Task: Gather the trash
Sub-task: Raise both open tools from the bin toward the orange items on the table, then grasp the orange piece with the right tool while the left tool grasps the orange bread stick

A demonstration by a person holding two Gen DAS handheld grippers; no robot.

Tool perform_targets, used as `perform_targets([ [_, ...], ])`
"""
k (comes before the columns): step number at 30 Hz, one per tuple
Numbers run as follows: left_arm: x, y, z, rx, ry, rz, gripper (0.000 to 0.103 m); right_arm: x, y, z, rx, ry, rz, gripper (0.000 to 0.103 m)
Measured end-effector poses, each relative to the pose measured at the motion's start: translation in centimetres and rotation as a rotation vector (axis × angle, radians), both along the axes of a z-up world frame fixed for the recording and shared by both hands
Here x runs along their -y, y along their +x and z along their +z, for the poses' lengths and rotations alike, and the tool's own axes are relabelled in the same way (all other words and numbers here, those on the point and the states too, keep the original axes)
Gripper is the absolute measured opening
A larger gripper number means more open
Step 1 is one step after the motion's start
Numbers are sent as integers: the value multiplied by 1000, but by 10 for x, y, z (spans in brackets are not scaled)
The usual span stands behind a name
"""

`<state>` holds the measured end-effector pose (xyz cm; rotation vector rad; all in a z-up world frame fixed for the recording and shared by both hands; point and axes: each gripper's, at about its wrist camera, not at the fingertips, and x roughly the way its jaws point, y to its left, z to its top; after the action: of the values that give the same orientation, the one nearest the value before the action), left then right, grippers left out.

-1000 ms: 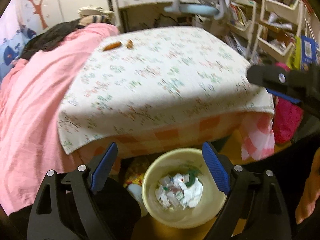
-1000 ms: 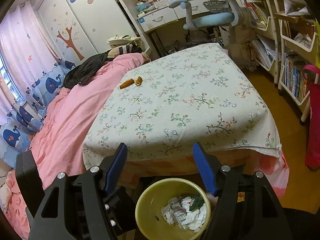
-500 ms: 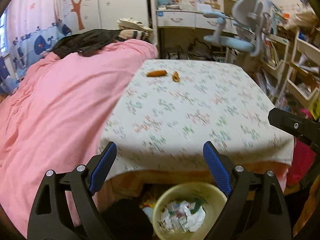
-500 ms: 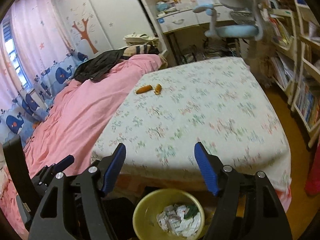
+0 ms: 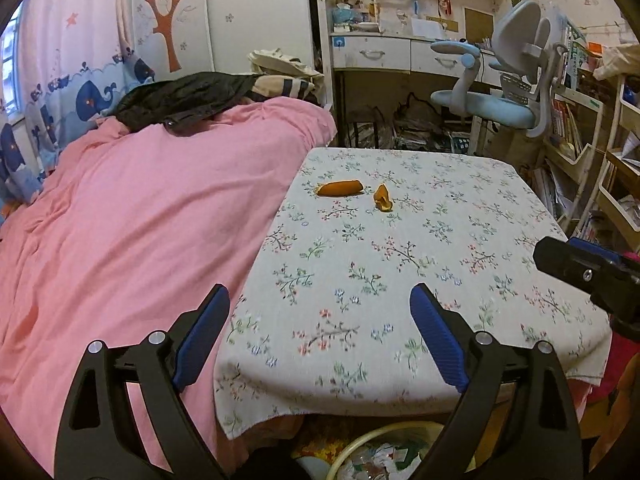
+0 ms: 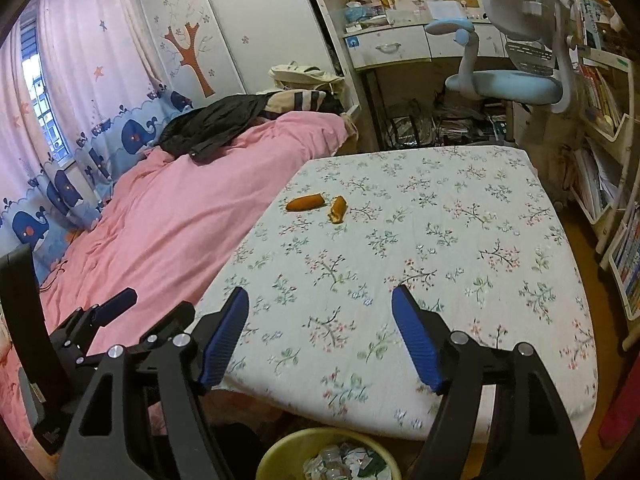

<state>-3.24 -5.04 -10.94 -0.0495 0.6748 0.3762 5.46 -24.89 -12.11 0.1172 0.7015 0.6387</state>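
Two orange-brown scraps lie far out on the flowered sheet: a long piece (image 5: 340, 188) (image 6: 305, 202) and a shorter curled piece (image 5: 383, 198) (image 6: 338, 209) just to its right. My left gripper (image 5: 320, 292) hangs open and empty over the sheet's near edge. Beside it on the right, my right gripper (image 6: 320, 293) is also open with nothing between its fingers. Both stand well short of the scraps. Below them on the floor is a yellow bin (image 6: 280, 452) (image 5: 360, 444) holding crumpled paper (image 6: 344, 460).
A pink duvet (image 5: 140, 220) covers the bed's left half, with a black jacket (image 5: 180, 96) at its far end. Beyond the bed are a desk (image 5: 400, 52) and a blue chair (image 5: 500, 104). Bookshelves (image 6: 608, 160) line the right side.
Both grippers have risen and tipped up from over the bin toward the bed. The bin has slid to the bottom edge of both views, and the scraps look nearer and more central.
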Motion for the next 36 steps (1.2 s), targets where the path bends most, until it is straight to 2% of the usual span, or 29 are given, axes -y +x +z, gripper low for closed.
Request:
perform_targets([
  [4,-14,24,-2,-19,-22,11,88,-8,18,-6,-31,-9,1,71],
  [12,-54,81,-9,-34,-25,91,88,-39,57,-5,-24,-47,24,71],
  [19,-78,114,-19,-36,-51,85,88,-74,97,-17,-44,-99,45,71],
  [29,-95,167,-30,-63,-9,-54,88,-98,161,-49,-135,-153,26,56],
  [36,-95,211,-43,-84,90,-185,88,-113,190,-64,-170,-169,47,51],
])
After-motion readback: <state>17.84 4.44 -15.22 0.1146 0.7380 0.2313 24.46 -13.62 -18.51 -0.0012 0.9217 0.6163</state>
